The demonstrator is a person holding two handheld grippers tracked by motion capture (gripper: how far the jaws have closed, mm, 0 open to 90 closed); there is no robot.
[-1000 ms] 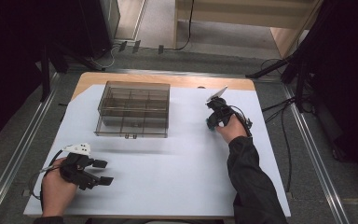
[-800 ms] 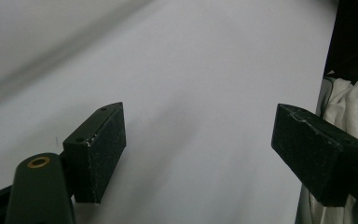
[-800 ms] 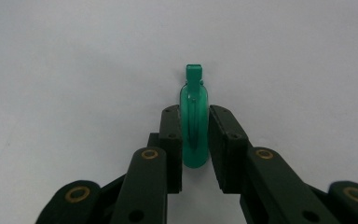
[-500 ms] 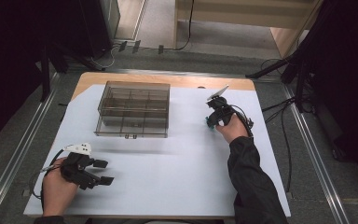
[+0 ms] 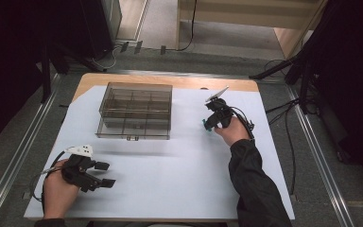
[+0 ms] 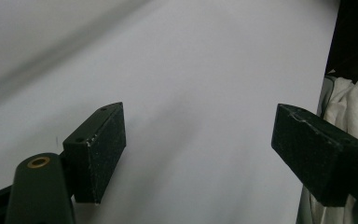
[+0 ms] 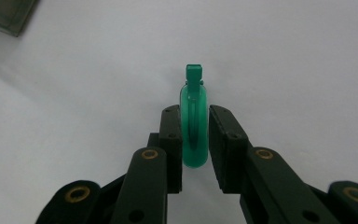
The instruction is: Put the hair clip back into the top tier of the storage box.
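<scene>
Green plastic piece (image 7: pixel 194 126), a flat translucent loop with a small square tab at its far end, sits clamped edge-on between the two black pads of my right gripper (image 7: pixel 195 140). My pads press on both of its flat faces, and the tab pokes out past the fingertips toward the white sheet (image 7: pixel 284 56) below. From the high view I see that same gripper (image 5: pixel 211 124) on the right part of the table, my right hand (image 5: pixel 232 130) wrapped round its body, with a spot of green (image 5: pixel 204 124) showing at its tip just over the sheet. A grey three-cornered plate stands up on top of it.

My left gripper (image 5: pixel 105 174) rests low near the front left corner of the sheet, held in my left hand (image 5: pixel 56 189), well apart from the green piece. Its jaws stand wide, and in the left gripper view I see bare white sheet between the pads (image 6: pixel 100 151).

Between my two hands, toward the far side, a clear compartment box (image 5: pixel 135 111) sits on the sheet, its lid down. One corner of it (image 7: pixel 4 14) shows at the top left of the right gripper view.
</scene>
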